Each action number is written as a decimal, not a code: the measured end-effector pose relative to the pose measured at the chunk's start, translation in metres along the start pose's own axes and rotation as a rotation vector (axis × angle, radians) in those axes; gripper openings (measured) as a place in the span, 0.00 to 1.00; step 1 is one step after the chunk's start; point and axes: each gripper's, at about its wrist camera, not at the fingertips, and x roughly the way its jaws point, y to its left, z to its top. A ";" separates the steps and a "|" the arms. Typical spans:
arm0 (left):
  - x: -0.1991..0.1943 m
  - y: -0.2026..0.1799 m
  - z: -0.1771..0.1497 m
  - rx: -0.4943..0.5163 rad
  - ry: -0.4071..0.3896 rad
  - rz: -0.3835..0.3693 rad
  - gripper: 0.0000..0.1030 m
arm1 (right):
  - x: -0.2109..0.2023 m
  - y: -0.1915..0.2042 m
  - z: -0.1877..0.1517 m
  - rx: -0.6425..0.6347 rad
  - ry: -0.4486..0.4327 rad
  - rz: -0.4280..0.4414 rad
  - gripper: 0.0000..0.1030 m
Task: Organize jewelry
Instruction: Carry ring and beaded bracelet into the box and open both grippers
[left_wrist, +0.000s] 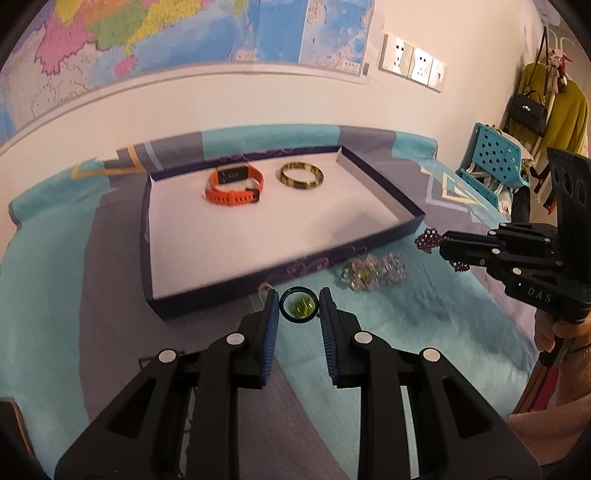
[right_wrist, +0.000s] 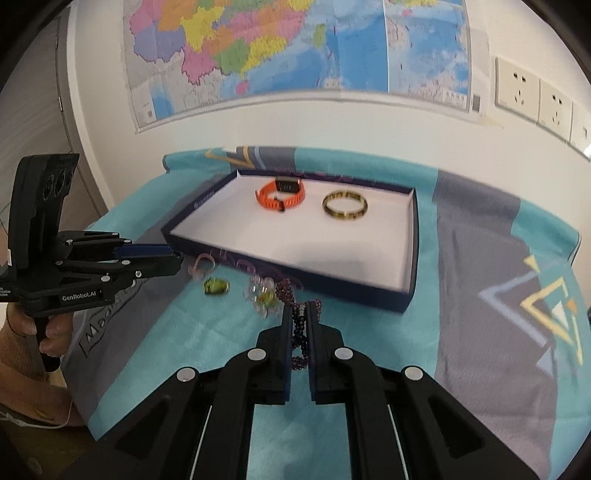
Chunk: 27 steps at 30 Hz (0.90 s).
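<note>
A shallow dark-blue tray (left_wrist: 373, 173) with a white floor lies on the cloth; it also shows in the right wrist view (right_wrist: 413, 258). In it lie an orange watch band (left_wrist: 234, 184) (right_wrist: 281, 194) and a gold-and-black bangle (left_wrist: 301, 176) (right_wrist: 345, 205). My left gripper (left_wrist: 298, 301) is open around a round dark-rimmed green piece (left_wrist: 298, 305) (right_wrist: 216, 286) on the cloth. My right gripper (right_wrist: 301, 314) is shut on a dark purple bead bracelet (right_wrist: 299, 332) (left_wrist: 428, 240), held above the cloth beside the tray's near corner. A clear crystal bead bracelet (left_wrist: 373, 271) (right_wrist: 262, 291) lies between the grippers.
A teal and grey cloth (left_wrist: 424, 332) (right_wrist: 461, 332) covers the table. A thin pink ring (right_wrist: 203, 264) lies by the tray's front wall. A map (right_wrist: 295, 48) hangs on the wall behind. A teal basket (left_wrist: 491, 162) and hanging clothes stand at the far right.
</note>
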 end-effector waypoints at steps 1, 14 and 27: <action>0.000 0.001 0.003 0.001 -0.006 0.004 0.22 | 0.001 0.000 0.003 -0.004 -0.004 -0.002 0.05; 0.013 0.022 0.038 -0.028 -0.046 0.026 0.22 | 0.030 -0.009 0.049 -0.044 -0.026 -0.001 0.05; 0.043 0.031 0.058 -0.033 -0.020 0.056 0.22 | 0.075 -0.016 0.072 -0.057 0.017 -0.011 0.05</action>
